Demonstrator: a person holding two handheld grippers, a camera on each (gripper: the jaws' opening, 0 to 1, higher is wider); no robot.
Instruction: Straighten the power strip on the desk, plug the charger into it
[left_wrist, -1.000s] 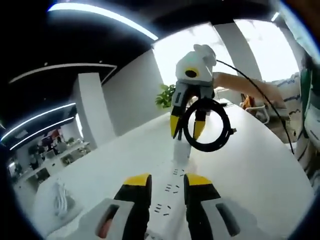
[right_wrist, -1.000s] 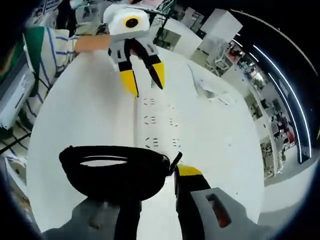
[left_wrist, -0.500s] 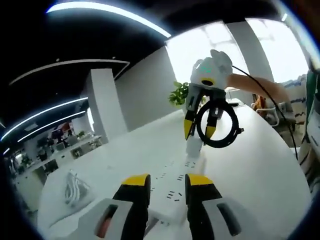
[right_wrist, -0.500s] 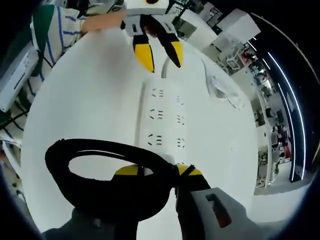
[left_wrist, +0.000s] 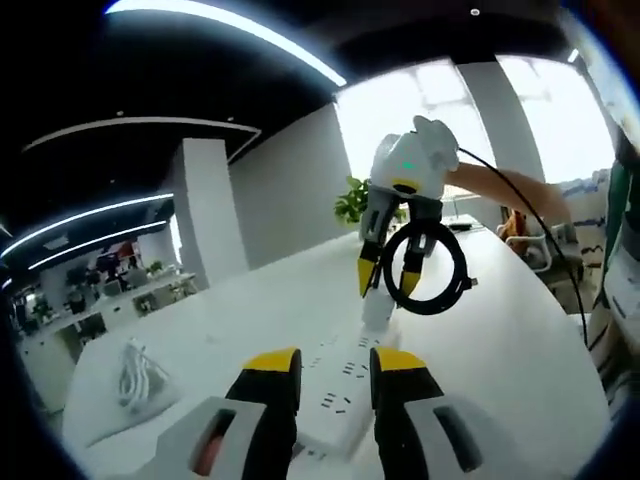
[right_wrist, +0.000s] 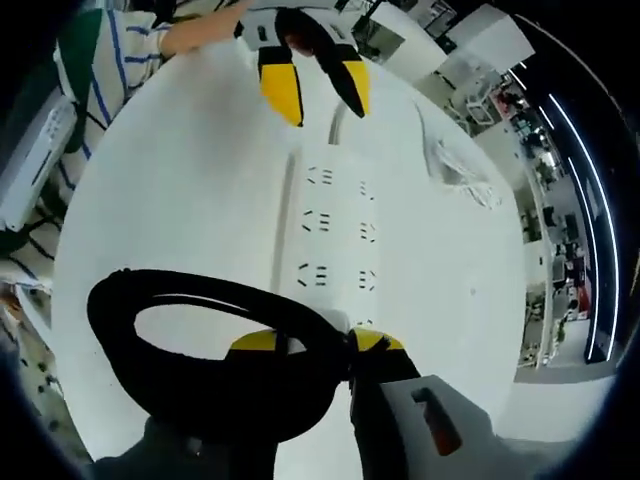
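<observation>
A white power strip lies lengthwise on the white desk, running from my right gripper toward my left one. My right gripper is shut on a black coiled charger cable, held just above the strip's near end. In the left gripper view the right gripper hangs over the strip's far end with the coil dangling. My left gripper is open with nothing between its jaws, over the strip's other end. It appears as the left gripper at the top of the right gripper view.
A clear bag with a white cable lies on the desk to the left, seen as the bag in the right gripper view. A person's arm and striped sleeve are at the desk edge. A plant stands behind.
Both views have shifted with the hands. The right gripper has drawn back along the strip, so more sockets show ahead of it. It keeps hold of the coil; the left gripper stays open.
</observation>
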